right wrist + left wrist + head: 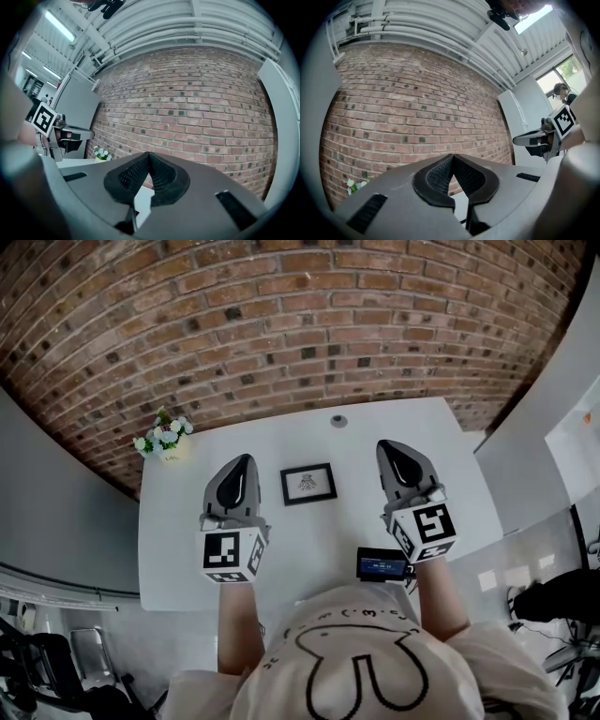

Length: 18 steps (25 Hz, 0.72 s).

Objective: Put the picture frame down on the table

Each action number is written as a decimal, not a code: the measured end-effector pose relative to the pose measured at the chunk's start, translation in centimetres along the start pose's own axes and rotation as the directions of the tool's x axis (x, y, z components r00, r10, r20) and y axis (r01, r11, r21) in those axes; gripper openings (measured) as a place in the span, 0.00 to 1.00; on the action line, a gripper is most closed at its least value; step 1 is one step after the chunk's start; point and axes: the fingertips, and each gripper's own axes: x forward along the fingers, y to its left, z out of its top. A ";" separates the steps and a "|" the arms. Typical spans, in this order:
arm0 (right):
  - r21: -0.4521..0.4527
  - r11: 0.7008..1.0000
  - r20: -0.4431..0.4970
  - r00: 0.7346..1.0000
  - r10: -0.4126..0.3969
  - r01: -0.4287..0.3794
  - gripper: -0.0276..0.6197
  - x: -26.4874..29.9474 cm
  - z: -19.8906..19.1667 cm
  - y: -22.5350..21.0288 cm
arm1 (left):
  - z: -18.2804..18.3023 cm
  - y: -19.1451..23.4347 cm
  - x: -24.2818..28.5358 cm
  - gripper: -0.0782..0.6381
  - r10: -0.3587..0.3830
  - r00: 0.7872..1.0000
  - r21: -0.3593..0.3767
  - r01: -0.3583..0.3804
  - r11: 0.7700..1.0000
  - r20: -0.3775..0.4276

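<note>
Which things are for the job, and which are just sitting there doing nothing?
For the job: frame, lying on the table; left claw and right claw, both shut and empty.
Just lying about: flowers; round thing; screen.

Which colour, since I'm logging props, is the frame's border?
Black. The frame shows best in the head view.

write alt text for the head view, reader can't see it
A small black picture frame lies flat on a white table, between the left gripper and right gripper, both shut and empty. White flowers sit at the far left corner, before a brick wall.
</note>
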 end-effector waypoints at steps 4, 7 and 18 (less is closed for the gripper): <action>0.014 1.000 0.001 1.000 -0.014 0.014 0.07 -0.3 -0.2 -0.4 | 0.2 -0.2 0.1 0.13 -0.001 1.000 0.000 0.001 1.000 0.008; 0.010 1.000 0.000 1.000 -0.016 0.016 0.07 -0.4 -0.1 -0.5 | 0.5 -0.5 0.2 0.13 -0.004 1.000 0.003 0.004 1.000 0.013; 0.048 0.998 0.017 0.999 -0.033 0.032 0.07 -0.7 0.1 -1.0 | 1.4 -0.9 0.4 0.12 -0.009 0.999 0.040 0.008 0.999 0.039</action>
